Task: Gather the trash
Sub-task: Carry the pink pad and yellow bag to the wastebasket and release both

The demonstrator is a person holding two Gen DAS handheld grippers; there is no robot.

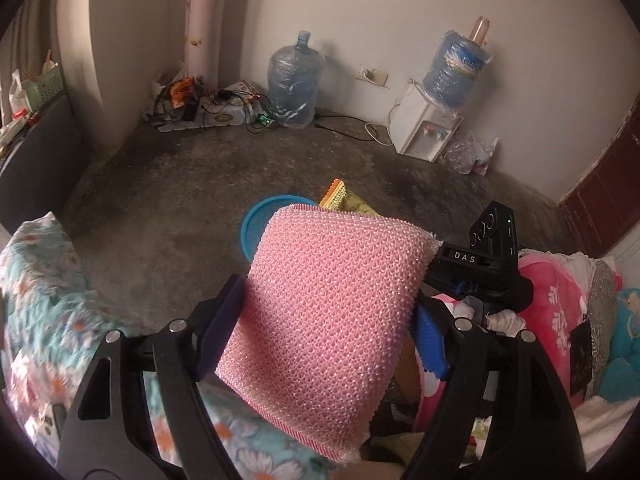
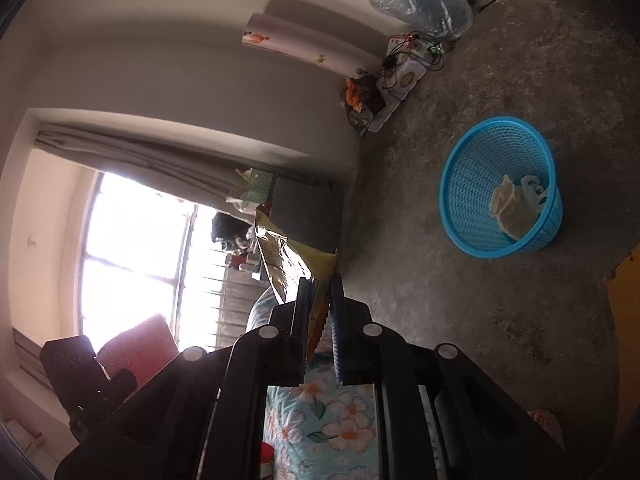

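The left gripper [image 1: 328, 316] clamps a pink sponge [image 1: 328, 312]; the right gripper [image 2: 322, 312] pinches a yellow wrapper [image 2: 296, 256]. The blue basket [image 2: 464, 160] (some trash inside) waits at two o'clock on the floor; next, carry both over it and release.

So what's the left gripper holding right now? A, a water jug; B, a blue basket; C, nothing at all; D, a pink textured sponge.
D: in the left wrist view the left gripper has a pink sponge clamped between its fingers, while the blue basket sits on the floor with crumpled bits already in it.
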